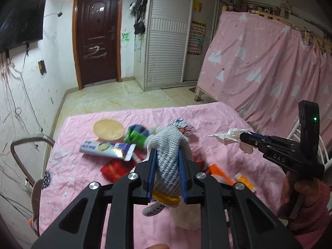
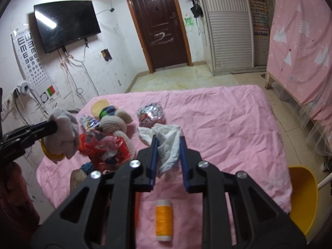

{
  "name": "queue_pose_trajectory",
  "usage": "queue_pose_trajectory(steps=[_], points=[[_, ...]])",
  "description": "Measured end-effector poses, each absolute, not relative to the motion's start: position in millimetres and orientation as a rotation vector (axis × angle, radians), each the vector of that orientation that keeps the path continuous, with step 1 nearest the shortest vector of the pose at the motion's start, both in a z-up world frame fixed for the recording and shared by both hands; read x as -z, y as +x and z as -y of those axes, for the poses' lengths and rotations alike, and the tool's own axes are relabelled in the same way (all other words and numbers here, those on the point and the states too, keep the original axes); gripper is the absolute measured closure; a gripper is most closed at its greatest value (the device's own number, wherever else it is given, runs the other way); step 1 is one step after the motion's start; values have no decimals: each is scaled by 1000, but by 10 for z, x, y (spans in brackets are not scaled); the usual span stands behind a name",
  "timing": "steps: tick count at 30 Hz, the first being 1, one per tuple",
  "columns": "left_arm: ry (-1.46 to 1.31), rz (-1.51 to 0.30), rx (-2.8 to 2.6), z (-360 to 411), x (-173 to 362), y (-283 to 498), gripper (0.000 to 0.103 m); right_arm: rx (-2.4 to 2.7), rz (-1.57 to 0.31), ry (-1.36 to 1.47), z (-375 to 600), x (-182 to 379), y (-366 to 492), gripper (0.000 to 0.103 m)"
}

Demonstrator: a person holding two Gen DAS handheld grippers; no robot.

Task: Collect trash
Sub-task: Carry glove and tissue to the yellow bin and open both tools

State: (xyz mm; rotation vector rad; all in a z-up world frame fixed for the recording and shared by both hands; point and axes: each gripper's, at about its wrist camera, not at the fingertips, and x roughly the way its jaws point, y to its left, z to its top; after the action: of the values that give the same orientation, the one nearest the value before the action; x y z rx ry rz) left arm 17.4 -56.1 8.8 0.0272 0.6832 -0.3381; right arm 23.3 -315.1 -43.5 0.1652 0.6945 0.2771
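My left gripper (image 1: 167, 151) is shut on a grey knitted sock (image 1: 169, 155) with a yellow band, held above the pink table (image 1: 207, 124). It also shows in the right wrist view (image 2: 62, 132) at the left. My right gripper (image 2: 167, 140) is shut on a crumpled white tissue (image 2: 168, 143), raised over the table. The tissue shows in the left wrist view (image 1: 228, 136) at the right gripper's tips. A red snack wrapper (image 2: 103, 151) and a silvery wrapper (image 2: 151, 113) lie on the table.
A toothpaste tube (image 1: 108, 148), a round beige brush (image 1: 109, 129), a green and blue sock (image 1: 137, 134), and an orange thread spool (image 2: 164, 220) lie on the table. A yellow chair (image 2: 303, 195) stands at the right. A pink curtain (image 1: 259, 62) hangs on the right.
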Motion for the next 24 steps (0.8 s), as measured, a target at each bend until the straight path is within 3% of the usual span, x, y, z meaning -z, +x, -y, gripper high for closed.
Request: queue_pose_trajectory(steps=[14,24], points=[[162,-657,595,2144,-410,136,92,-28,-574,280,4561,289,-435,84],[216,-803,804,3617,-26,85,92,138,-545,338,5469,389,-892,84]])
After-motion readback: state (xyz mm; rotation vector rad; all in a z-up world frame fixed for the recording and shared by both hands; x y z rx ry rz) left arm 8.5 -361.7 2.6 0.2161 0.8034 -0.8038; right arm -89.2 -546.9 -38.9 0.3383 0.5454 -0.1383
